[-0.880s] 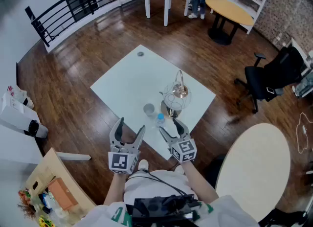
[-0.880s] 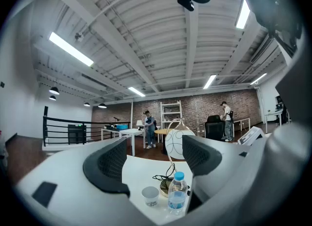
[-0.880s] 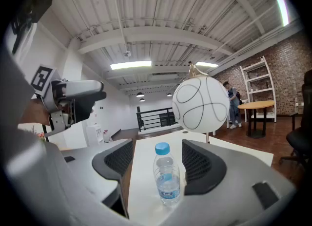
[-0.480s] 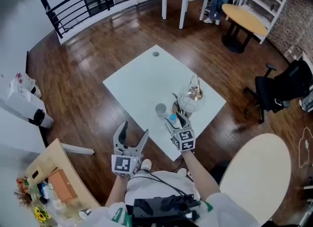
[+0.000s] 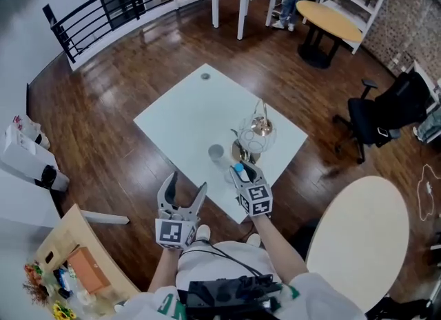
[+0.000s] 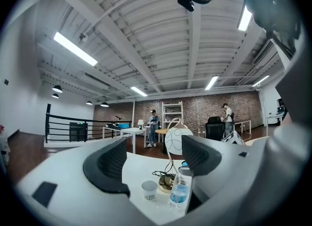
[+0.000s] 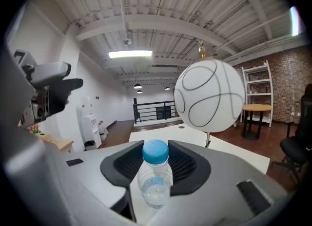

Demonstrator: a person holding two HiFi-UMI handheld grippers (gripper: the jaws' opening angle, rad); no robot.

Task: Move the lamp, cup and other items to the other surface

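A clear water bottle with a blue cap (image 7: 156, 181) stands near the front edge of the white square table (image 5: 186, 115). My right gripper (image 7: 156, 165) is shut on it, a pad on each side of its shoulder; in the head view the right gripper (image 5: 239, 168) covers most of the bottle (image 5: 238, 169). Just behind it stands the lamp (image 5: 256, 136), with a white globe (image 7: 209, 96) and a brass base. A paper cup (image 5: 216, 152) sits left of the bottle. My left gripper (image 5: 186, 185) hangs open off the table's near edge, nothing between its fingers.
A round beige table (image 5: 358, 236) is at the lower right. A black office chair (image 5: 386, 115) stands beyond it. A small grey object (image 5: 204, 76) lies at the white table's far corner. A wooden unit with clutter (image 5: 69, 263) is at the lower left.
My right gripper has moved forward over the table edge to the bottle, and its jaws have narrowed around it. The left gripper has stayed where it was, still open.
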